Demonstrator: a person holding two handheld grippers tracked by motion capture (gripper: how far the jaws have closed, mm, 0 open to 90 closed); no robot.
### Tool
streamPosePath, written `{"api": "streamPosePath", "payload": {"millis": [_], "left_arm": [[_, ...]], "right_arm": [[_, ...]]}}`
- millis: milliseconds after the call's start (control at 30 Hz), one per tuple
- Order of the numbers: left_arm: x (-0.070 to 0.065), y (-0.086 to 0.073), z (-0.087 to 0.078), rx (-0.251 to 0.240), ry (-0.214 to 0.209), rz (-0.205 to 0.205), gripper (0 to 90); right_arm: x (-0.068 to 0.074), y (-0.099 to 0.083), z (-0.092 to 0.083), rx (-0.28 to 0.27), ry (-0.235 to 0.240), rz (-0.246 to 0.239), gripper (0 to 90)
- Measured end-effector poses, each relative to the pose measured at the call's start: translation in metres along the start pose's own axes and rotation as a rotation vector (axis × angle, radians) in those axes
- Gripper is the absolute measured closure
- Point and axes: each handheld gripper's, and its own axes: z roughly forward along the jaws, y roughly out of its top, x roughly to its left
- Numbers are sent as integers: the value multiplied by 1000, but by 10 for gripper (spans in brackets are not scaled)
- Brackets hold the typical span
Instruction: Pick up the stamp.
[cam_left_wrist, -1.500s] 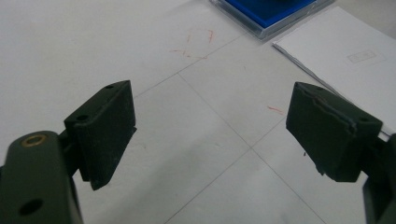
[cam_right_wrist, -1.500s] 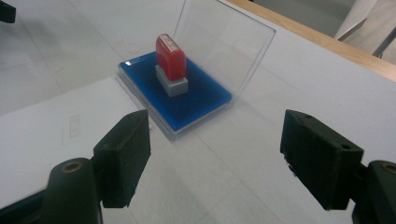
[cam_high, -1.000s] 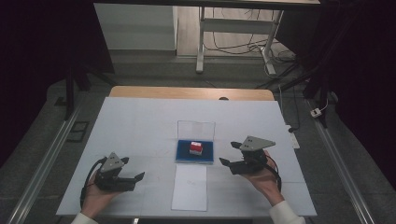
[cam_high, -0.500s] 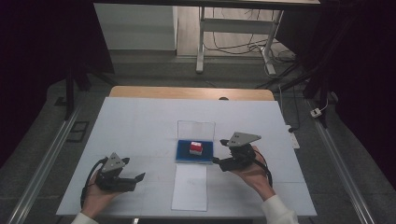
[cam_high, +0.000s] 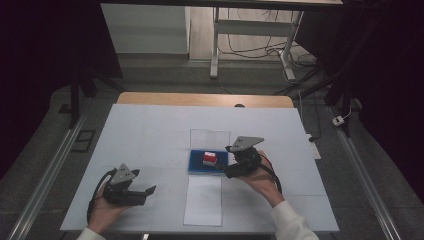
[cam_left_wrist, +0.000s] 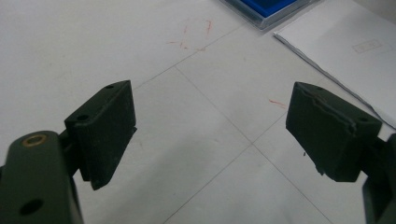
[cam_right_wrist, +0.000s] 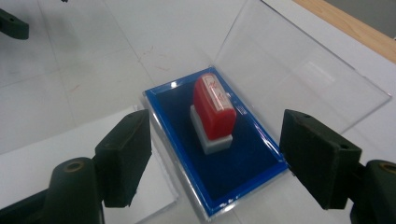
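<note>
Stamp (cam_right_wrist: 214, 106) count: one red one – sitting in one blue tray (cam_right_wrist: 252, 177). Right gripper (cam_high: 225, 169) spread wide beside it, left gripper (cam_high: 150, 192) spread too, pinching nothing.

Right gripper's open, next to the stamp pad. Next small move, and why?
Probably ease the right gripper forward and down until its open jaws straddle the red stamp, then close. The stamp stands upright on the blue ink pad, lid open behind it, jaws wide and nothing between them yet. The left gripper sits apart, open and empty.
</note>
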Motion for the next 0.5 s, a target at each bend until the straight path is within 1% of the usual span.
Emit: {"api": "streamPosePath", "payload": {"millis": [100,233,333,367,500], "left_arm": [[0,0,0,0,1,1,161],[0,0,0,2,2,1,161],[1,-1,0,2,1,2,161],[1,-1,1,1,2,1,161],[1,-1,0,1,0,-1,161]], "right_arm": [[-1,4,7,17,2,-7,258],[-3,5,18,33,8,-16,289],[-5,5,26,41,18,-11,309],[-5,5,28,52,18,-7,312],[-7,8,35,55,27,-8,328]]}}
